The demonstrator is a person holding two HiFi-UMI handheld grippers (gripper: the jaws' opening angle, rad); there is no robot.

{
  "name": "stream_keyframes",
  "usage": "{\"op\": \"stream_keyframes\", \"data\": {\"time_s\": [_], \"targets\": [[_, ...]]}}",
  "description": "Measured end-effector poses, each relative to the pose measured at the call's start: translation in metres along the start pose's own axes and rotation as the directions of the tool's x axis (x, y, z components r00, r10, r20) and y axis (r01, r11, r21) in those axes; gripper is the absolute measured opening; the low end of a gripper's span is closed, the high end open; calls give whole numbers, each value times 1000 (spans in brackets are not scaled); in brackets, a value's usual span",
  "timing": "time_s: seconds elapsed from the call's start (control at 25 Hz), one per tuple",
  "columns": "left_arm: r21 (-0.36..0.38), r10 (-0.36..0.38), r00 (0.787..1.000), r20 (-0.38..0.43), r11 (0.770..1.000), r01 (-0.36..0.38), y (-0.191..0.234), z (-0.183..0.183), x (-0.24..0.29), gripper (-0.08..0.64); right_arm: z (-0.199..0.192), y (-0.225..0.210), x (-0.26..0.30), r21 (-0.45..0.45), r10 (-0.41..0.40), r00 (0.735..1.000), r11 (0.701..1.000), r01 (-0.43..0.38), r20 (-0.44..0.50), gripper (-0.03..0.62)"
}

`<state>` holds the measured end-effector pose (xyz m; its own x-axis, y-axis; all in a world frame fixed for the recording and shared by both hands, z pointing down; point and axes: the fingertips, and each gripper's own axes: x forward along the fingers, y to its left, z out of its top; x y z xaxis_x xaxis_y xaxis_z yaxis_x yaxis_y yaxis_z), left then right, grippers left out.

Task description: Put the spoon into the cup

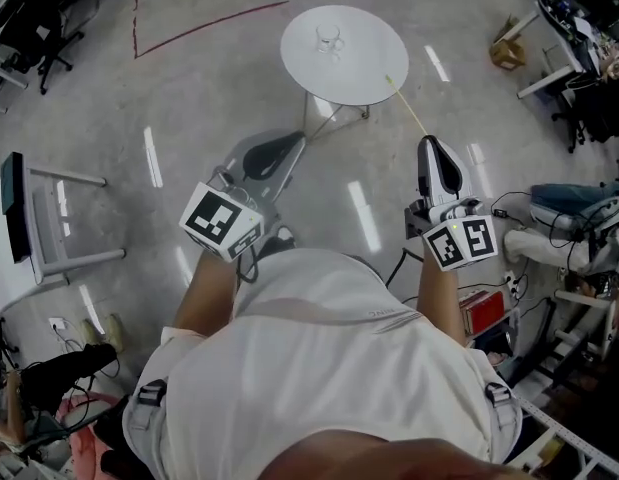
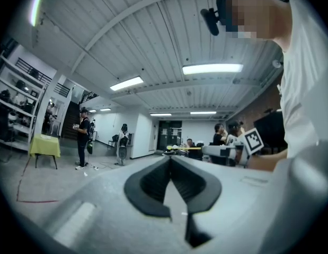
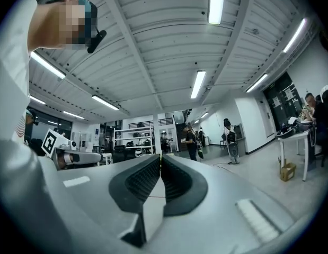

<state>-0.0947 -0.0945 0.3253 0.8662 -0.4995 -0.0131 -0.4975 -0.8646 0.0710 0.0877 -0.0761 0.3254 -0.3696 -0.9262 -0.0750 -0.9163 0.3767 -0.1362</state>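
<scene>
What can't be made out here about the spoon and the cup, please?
- Spoon: in the head view, too thin to show its bowl. In the right gripper view only a yellow sliver shows, and the shut jaws hide the rest.
- Cup: in the head view, too small to tell its contents. It is outside both gripper views.

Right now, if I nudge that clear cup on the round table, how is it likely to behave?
The cup looks like clear glass, so it is probably rigid but breakable. It seems small, so it is likely light and apt to slide on the smooth white table. It stands well inside the rim.
</scene>
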Motion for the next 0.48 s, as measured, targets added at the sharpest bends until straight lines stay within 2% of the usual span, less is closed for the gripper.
{"op": "stream_keyframes", "data": {"time_s": [0.28, 0.48], "targets": [[4, -24, 999, 26, 1000, 24, 96, -6, 12, 2, -19, 9, 91, -45, -3, 1000, 999, 2, -22, 12], [-30, -36, 999, 26, 999, 36, 127, -8, 50, 2, -17, -20, 128, -48, -6, 999, 999, 4, -50, 12]]}}
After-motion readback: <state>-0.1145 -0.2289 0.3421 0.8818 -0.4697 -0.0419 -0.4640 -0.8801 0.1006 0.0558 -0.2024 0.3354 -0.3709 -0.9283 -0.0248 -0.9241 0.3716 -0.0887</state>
